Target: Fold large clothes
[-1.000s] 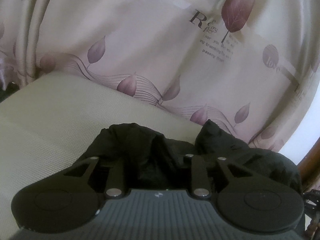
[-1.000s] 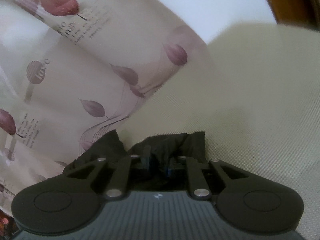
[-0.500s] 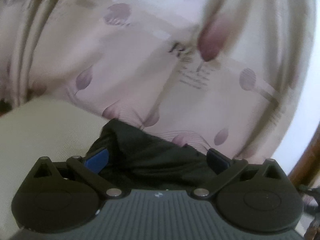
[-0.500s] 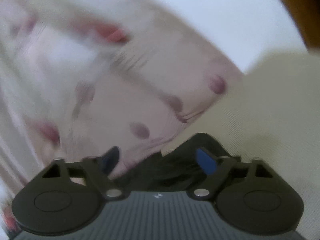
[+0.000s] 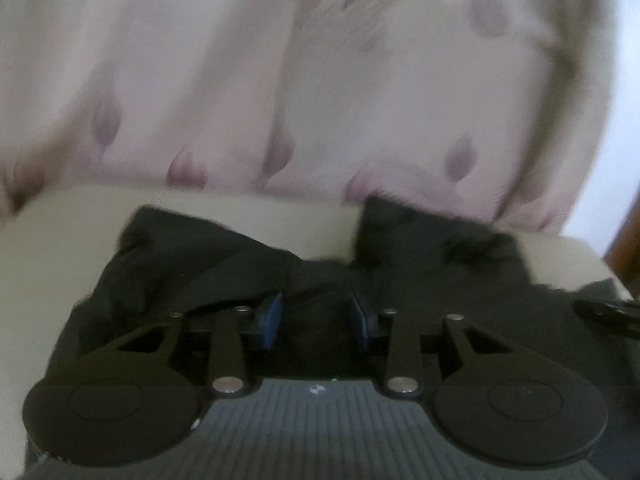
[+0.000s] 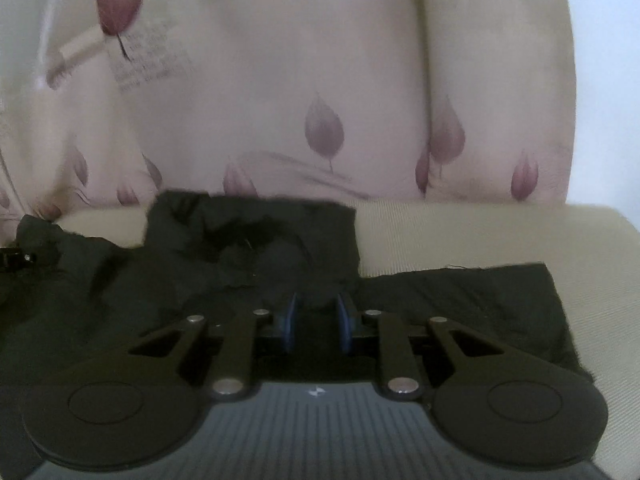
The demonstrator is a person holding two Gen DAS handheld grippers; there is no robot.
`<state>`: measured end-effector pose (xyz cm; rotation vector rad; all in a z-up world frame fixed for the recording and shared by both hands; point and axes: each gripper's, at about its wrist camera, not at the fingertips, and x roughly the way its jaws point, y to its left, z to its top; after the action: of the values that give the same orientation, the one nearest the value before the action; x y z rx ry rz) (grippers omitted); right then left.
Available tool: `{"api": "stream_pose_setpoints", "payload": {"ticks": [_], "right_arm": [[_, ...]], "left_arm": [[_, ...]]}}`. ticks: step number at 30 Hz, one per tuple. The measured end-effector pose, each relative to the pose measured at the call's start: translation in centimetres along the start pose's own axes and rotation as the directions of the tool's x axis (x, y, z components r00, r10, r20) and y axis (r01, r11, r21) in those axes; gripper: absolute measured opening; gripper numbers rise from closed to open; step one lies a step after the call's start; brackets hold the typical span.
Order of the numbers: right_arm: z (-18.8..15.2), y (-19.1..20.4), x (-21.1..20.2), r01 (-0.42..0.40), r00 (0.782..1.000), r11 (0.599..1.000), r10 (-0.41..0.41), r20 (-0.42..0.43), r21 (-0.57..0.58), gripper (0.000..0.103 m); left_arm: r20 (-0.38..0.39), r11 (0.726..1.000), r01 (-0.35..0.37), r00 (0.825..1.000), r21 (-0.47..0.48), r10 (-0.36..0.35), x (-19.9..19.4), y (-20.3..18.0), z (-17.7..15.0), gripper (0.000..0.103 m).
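A black garment (image 5: 420, 276) lies crumpled on a beige cushioned surface (image 5: 52, 280); it also shows in the right wrist view (image 6: 248, 256), where a flat folded part (image 6: 472, 296) reaches to the right. My left gripper (image 5: 316, 320) is just over the cloth, its blue pads (image 5: 272, 316) apart with nothing pinched between them. My right gripper (image 6: 316, 320) is also low over the garment, its blue pads (image 6: 289, 320) apart by a narrow gap and empty. The cloth under both gripper bodies is hidden.
A pale curtain with purple leaf prints (image 5: 320, 100) hangs right behind the cushion, also filling the right wrist view (image 6: 320, 100). A brown wooden edge (image 5: 624, 248) is at the far right. The other gripper's black tip (image 6: 12, 260) shows at the left edge.
Both grippers were shut on the black garment a second ago, opened wide half a second ago, and now hover lower over it with jaws narrower. The garment now lies spread on the cushion.
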<state>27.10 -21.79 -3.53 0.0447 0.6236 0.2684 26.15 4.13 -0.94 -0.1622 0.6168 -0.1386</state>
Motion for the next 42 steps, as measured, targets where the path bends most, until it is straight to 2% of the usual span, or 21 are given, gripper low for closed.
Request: {"api": "stream_pose_setpoints", "payload": {"ticks": [2, 10, 13, 18, 21, 24, 27, 29, 31, 32, 34, 36, 37, 39, 42], "right_arm": [[-0.3, -0.7, 0.5, -0.002, 1.0, 1.0, 0.003, -0.027, 0.022, 0.021], [-1.8, -1.8, 2.7, -0.006, 0.997, 0.998, 0.011, -0.074, 0.066, 0.018], [-2.3, -3.0, 3.3, -0.035, 0.996, 0.99, 0.047, -0.078, 0.138, 0.017], [-2.8, -3.9, 3.7, -0.068, 0.994, 0.979, 0.083, -0.068, 0.194, 0.017], [-2.7, -4.8, 3.8, -0.096, 0.991, 0.965, 0.117, -0.071, 0.244, 0.017], [-2.2, -7.5, 3.4, -0.157, 0.977, 0.906, 0.201, -0.073, 0.394, 0.016], [-2.4, -9.9, 1.2, -0.125, 0.986, 0.881, 0.16, -0.039, 0.455, 0.017], [-2.6, -11.4, 0.2, -0.078, 0.992, 0.885, 0.113, -0.05, 0.458, 0.016], [-2.9, -12.5, 0.0, -0.034, 0.994, 0.889, 0.078, -0.078, 0.457, 0.008], [-3.3, -13.1, 0.1, -0.034, 0.993, 0.877, 0.083, -0.08, 0.479, 0.002], [-4.3, -14.0, 0.7, -0.035, 0.992, 0.86, 0.091, -0.085, 0.51, 0.0], [-6.0, -15.5, 1.4, -0.082, 0.99, 0.798, 0.133, -0.041, 0.597, 0.0], [-6.4, -15.8, 1.6, -0.094, 0.99, 0.782, 0.14, -0.028, 0.616, 0.0], [-6.3, -16.2, 1.5, -0.095, 0.989, 0.779, 0.146, -0.032, 0.62, 0.0], [-5.8, -17.2, 1.0, -0.09, 0.985, 0.746, 0.163, -0.05, 0.66, 0.0]], "left_arm": [[-0.025, 1.0, -0.003, 1.0, -0.03, 0.002, 0.9, 1.0, -0.4, 0.032], [-0.043, 0.995, 0.019, 0.999, -0.093, -0.023, 2.7, 2.9, -1.8, 0.027], [-0.035, 0.993, 0.032, 0.999, -0.114, -0.036, 3.3, 3.4, -2.5, 0.024], [-0.03, 0.981, 0.054, 0.998, -0.184, -0.061, 4.3, 4.9, -3.6, 0.012], [-0.022, 0.972, 0.081, 0.996, -0.221, -0.088, 4.6, 5.7, -4.2, 0.012], [-0.018, 0.974, 0.079, 0.996, -0.214, -0.084, 4.6, 5.6, -4.3, 0.012], [-0.015, 0.973, 0.079, 0.996, -0.216, -0.085, 4.5, 5.6, -4.3, 0.012], [-0.014, 0.973, 0.079, 0.996, -0.216, -0.084, 4.6, 5.6, -4.3, 0.012], [-0.012, 0.972, 0.083, 0.996, -0.221, -0.088, 4.7, 5.7, -4.2, 0.012], [-0.012, 0.971, 0.085, 0.996, -0.224, -0.09, 4.7, 5.7, -4.3, 0.012], [-0.01, 0.97, 0.087, 0.996, -0.228, -0.092, 4.6, 5.7, -4.3, 0.012], [-0.008, 0.969, 0.089, 0.996, -0.231, -0.094, 4.6, 5.8, -4.3, 0.012], [-0.007, 0.969, 0.09, 0.996, -0.232, -0.094, 4.6, 5.8, -4.4, 0.012], [-0.006, 0.969, 0.09, 0.996, -0.231, -0.094, 4.6, 5.8, -4.4, 0.012], [-0.004, 0.969, 0.09, 0.996, -0.23, -0.093, 4.5, 5.8, -4.4, 0.012]]}}
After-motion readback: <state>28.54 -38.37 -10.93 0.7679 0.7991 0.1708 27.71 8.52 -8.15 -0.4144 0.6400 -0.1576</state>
